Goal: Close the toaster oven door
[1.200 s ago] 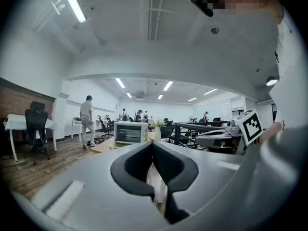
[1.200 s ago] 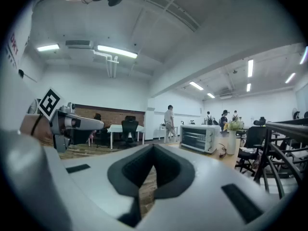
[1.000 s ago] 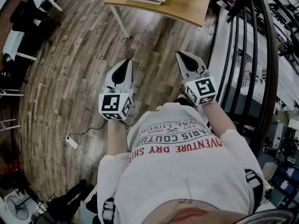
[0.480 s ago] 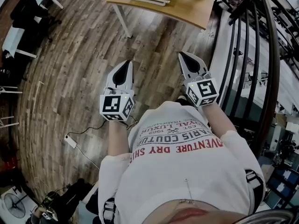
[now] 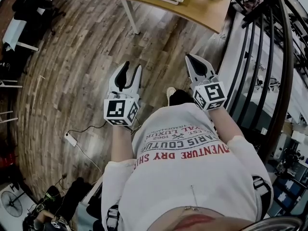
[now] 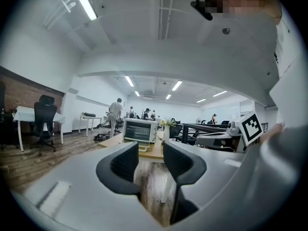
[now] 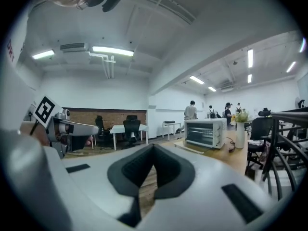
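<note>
I'm opening left tongs (image 5: pixel 132 69), nothing btwn; right tongs (image 5: pixel 189 58) pinched together, empty. Toaster oven (image 7: pixel 204 133) is sitting on table (image 5: pixel 192 8) at 12 o'clock, well apart, right tongs nearer

- Brown plank floor (image 5: pixel 72 71) runs all round the table (image 5: pixel 202 11), a light wooden top on white legs.
- A dark railing (image 5: pixel 252 57) with curved bars stands just right of the table.
- A white desk (image 7: pixel 116 127) with two black chairs (image 7: pixel 131 124) stands well left of the table, in front of a brick wall (image 7: pixel 82 115).
- A white wall (image 7: pixel 168 102) rises far behind the table.
- The white ceiling (image 7: pixel 144 28) above the table carries lit tube lights (image 7: pixel 111 51).
- A fan (image 5: pixel 10 201) and a white power strip (image 5: pixel 70 139) with its cable sit on the floor, well away from the table, at the near left.
</note>
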{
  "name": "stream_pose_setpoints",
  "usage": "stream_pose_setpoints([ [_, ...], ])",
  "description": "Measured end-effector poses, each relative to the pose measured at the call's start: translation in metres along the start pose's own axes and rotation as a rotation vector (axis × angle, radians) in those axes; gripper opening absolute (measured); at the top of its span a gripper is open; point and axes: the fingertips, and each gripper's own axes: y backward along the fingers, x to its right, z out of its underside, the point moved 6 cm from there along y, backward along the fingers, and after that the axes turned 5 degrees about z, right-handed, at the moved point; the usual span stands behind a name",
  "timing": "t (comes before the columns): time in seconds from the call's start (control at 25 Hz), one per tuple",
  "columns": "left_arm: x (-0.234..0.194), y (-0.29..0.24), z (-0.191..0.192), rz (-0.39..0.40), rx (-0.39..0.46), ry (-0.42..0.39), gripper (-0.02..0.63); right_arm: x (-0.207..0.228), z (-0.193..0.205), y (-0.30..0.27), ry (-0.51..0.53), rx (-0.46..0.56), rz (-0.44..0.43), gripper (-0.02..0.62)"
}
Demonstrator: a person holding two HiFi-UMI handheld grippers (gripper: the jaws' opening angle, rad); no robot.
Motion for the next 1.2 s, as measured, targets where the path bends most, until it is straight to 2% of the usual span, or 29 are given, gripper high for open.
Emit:
stream_pose_setpoints([
  [0.28, -0.035, -0.043, 0.002, -0.022, -0.025, -0.047, 0.158, 0.021, 0.014, -0.059, -0.007, -0.02, -0.031, -0.014],
  [0.6, -0.106, -0.14, -0.016, -0.052, -0.028, -0.042, 0.158, 0.075, 0.002, -0.174, -0.019, -0.029, -0.042, -0.014],
  [0.96, -0.186, -0.276, -0.046, -0.021, -0.028, -0.037, 0.158, 0.158, -0.023, -0.3, -0.034, -0.024, -0.009, -0.014],
  [1.2, -0.217, -0.335, -0.053, 0.043, -0.05, -0.063, 0.158, 0.19, -0.027, -0.346, -0.037, -0.032, 0.046, -0.014],
])
